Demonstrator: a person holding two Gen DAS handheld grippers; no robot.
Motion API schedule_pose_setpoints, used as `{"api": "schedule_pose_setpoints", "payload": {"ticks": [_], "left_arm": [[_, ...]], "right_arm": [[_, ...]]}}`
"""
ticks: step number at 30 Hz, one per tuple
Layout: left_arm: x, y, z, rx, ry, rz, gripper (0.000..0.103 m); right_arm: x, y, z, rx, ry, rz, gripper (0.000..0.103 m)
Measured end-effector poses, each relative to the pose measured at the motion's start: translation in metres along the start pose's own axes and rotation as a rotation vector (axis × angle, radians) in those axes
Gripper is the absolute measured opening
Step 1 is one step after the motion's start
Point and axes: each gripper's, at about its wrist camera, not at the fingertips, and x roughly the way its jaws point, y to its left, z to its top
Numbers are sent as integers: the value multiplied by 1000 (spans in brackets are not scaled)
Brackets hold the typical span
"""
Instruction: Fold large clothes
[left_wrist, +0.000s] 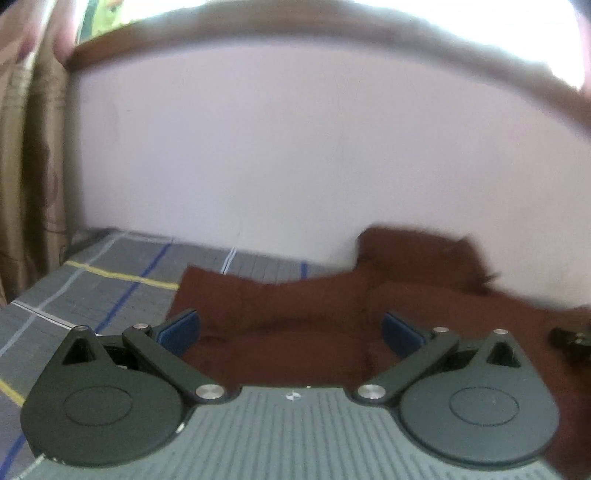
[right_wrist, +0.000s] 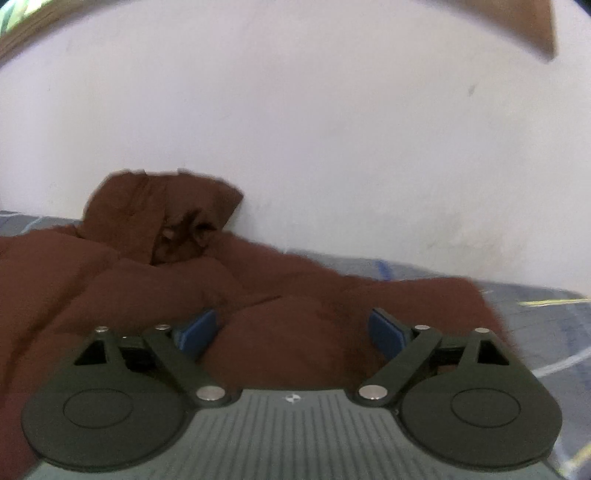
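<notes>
Left wrist view: left gripper (left_wrist: 291, 328) spread wide, nothing pinched, brown garment (left_wrist: 295, 314) lying just ahead on the checked bedspread (left_wrist: 92, 288). Right gripper (right_wrist: 293, 330) gapes empty too, over a puffy fold. Judging by the lumps, folding's barely begun. Its long axis seems to run crosswise to both tools, collar end bunched against the wall (right_wrist: 332, 147).

Soft daylight glares white through the window (left_wrist: 332, 14) above the wall (left_wrist: 295, 147) — motion-blurred, dim below, fisheye-bent edges.
</notes>
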Motion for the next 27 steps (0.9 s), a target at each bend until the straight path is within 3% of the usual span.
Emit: {"api": "schedule_pose_setpoints", "payload": {"ticks": [4,6,8,12,17,22,25,26,27], "left_arm": [[-64,31,0,-57,10,-41,103],[-95,51,-8,-84,32,-69,103],[-119,67,-21,-86,80,-106,103],[-159,97,-52,-92,209,-186,103],[-194,128,-87,-162,277,-173,103],[-202,147,-113,-260,358,-192,103],[-201,153,-126,-319,375,-232,103],[-200,154,-130,-336,391,-259,103],[-200,154,-133,-342,395,-281,103]], "right_arm": [[-93,-16,-11,38,-84,97,92],[-138,-33,-27,78,-95,132,102],[-183,-55,-51,106,-84,171,103],[-246,-101,-101,139,-30,115,103],[-276,-145,-147,192,33,80,102],[-269,-155,-166,249,75,157,97],[-257,-156,-172,276,108,190,72],[-254,-156,-176,287,130,209,52],[-249,-156,-178,294,154,237,45]]}}
